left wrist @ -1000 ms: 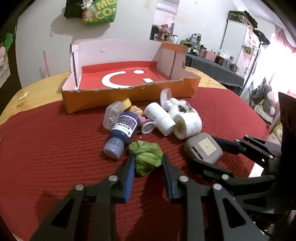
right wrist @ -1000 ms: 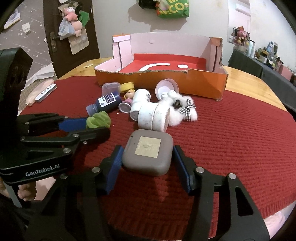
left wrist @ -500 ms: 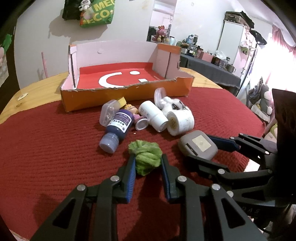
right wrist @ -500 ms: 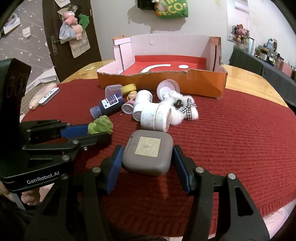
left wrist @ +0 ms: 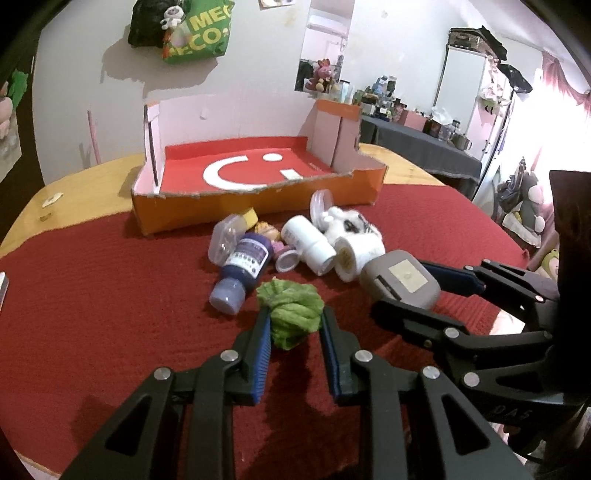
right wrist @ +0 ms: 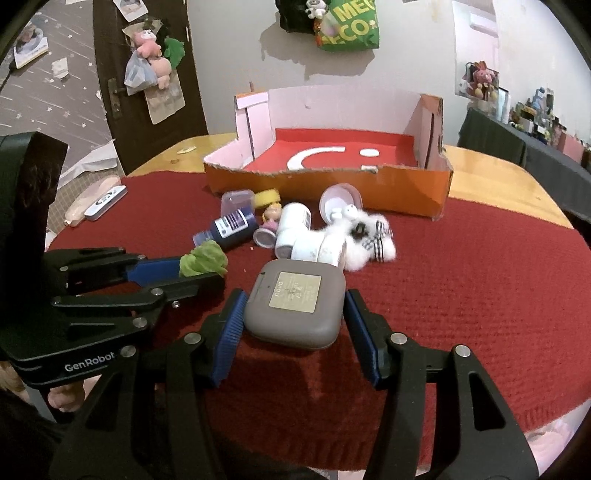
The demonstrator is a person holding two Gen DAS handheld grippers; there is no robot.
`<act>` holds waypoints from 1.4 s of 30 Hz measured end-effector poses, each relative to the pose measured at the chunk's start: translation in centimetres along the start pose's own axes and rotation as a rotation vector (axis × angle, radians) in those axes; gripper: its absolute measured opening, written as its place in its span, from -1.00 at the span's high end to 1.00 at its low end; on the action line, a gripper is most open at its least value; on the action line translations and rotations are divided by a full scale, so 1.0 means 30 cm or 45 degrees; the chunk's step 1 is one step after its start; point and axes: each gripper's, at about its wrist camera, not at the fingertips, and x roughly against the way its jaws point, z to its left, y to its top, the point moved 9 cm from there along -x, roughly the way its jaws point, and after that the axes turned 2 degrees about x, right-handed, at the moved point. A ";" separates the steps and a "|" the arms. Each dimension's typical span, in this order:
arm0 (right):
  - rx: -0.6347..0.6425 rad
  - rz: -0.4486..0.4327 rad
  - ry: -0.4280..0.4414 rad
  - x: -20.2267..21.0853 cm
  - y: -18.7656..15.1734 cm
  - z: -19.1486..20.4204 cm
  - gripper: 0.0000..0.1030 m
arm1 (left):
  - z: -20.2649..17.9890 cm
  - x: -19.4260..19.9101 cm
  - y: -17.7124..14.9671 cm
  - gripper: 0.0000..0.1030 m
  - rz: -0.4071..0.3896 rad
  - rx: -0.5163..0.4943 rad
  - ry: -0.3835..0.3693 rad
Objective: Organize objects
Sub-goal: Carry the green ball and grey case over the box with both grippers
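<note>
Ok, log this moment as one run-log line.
left gripper: shut on green lettuce toy | right gripper: shut on grey case | both lifted off red cloth | orange box: nothing inside

Green bag (right wrist: 347, 26) on wall, plush toys (right wrist: 151, 61) hung on dark door (right wrist: 147, 92), white fridge (left wrist: 461, 85) far right.

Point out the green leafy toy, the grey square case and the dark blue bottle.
green leafy toy (left wrist: 293, 312), left wrist view, its crinkled middle.
grey square case (right wrist: 295, 301), right wrist view, the label on its lid.
dark blue bottle (left wrist: 248, 260), left wrist view, its printed label.
</note>
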 end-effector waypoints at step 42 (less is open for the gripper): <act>0.003 0.009 0.014 -0.124 0.236 -0.075 -0.02 | 0.099 -0.075 0.262 0.48 -0.036 0.005 0.040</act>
